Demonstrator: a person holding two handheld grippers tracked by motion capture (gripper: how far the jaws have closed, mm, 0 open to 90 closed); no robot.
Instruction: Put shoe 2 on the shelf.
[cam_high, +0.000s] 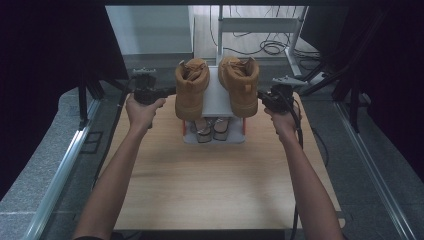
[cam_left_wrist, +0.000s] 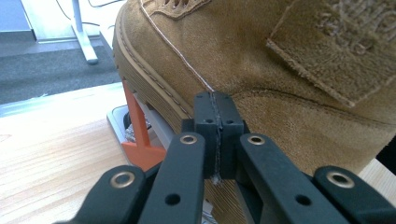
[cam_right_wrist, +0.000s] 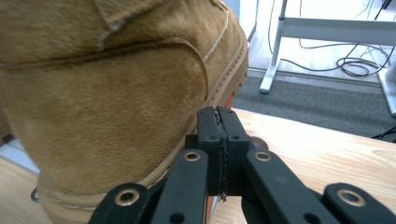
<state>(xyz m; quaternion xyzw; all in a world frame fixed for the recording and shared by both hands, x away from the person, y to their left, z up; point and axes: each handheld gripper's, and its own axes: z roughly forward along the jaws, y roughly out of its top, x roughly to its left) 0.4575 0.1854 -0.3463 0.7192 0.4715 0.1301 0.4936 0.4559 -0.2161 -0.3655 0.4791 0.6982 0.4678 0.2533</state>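
Both grippers, left (cam_high: 167, 91) and right (cam_high: 261, 95), have jaws pressed shut on nothing, tips against the outer sides of the two tan boots (cam_high: 192, 86) atop the small shoe rack (cam_high: 216, 100), so push evenly inward to keep the pair square.

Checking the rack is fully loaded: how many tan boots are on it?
2. The left boot and the right boot stand side by side on the rack's top shelf. Below sit sandals, not boots; the lower shelf is partly hidden.
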